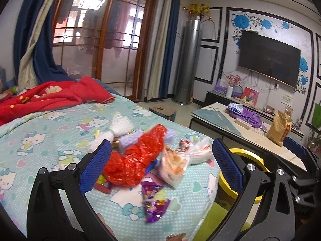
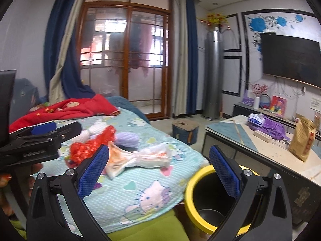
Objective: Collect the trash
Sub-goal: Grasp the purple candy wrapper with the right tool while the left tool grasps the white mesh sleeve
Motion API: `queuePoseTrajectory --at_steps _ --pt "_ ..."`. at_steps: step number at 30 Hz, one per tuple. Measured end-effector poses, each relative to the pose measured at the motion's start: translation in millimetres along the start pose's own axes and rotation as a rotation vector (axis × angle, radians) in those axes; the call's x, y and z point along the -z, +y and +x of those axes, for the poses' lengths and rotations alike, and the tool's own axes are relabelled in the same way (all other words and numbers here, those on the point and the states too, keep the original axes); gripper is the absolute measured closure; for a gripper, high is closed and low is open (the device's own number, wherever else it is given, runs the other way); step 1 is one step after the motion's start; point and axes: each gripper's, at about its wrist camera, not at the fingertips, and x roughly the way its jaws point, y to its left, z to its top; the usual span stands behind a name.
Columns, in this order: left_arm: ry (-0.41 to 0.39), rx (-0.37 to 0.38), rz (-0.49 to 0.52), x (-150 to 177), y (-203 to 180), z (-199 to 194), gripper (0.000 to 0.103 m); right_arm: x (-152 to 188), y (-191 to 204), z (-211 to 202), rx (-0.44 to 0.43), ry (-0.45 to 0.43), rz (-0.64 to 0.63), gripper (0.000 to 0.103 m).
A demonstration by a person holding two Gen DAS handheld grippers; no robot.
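Note:
Trash lies in a heap on the Hello Kitty bedsheet (image 1: 50,124): a crumpled red plastic bag (image 1: 138,158), an orange-and-white wrapper (image 1: 174,164), a clear white bag (image 1: 200,150), a purple foil wrapper (image 1: 154,202) and a lilac ball (image 1: 128,140). My left gripper (image 1: 160,164) is open and empty, its fingers on either side of the heap. My right gripper (image 2: 158,172) is open and empty, above the bed's corner. The red bag (image 2: 90,146), the wrapper (image 2: 116,160) and the clear bag (image 2: 154,154) show there too. A black bin with a yellow rim (image 2: 200,210) stands beside the bed, also in the left wrist view (image 1: 252,160).
A red blanket (image 1: 50,96) lies at the bed's far end. A low table (image 2: 250,140) to the right carries a brown paper bag (image 2: 303,140) and purple cloth (image 2: 268,128). A small stool (image 2: 184,130) stands on the floor beyond. The left gripper's body (image 2: 36,140) shows at left.

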Motion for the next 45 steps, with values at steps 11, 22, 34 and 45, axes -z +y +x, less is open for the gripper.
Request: queuePoseTrajectory --at_steps 11,22,34,45 --pt "0.036 -0.126 -0.051 -15 53 17 0.011 -8 41 29 -0.122 0.111 -0.015 0.006" --pt "0.192 -0.132 -0.123 -13 116 61 0.011 5 77 66 -0.261 0.280 -0.003 0.015" --pt "0.374 -0.033 -0.226 7 149 113 0.014 41 118 126 -0.326 0.546 -0.030 0.044" --pt "0.378 0.080 -0.301 17 152 123 0.040 54 112 133 -0.346 0.573 0.011 0.062"
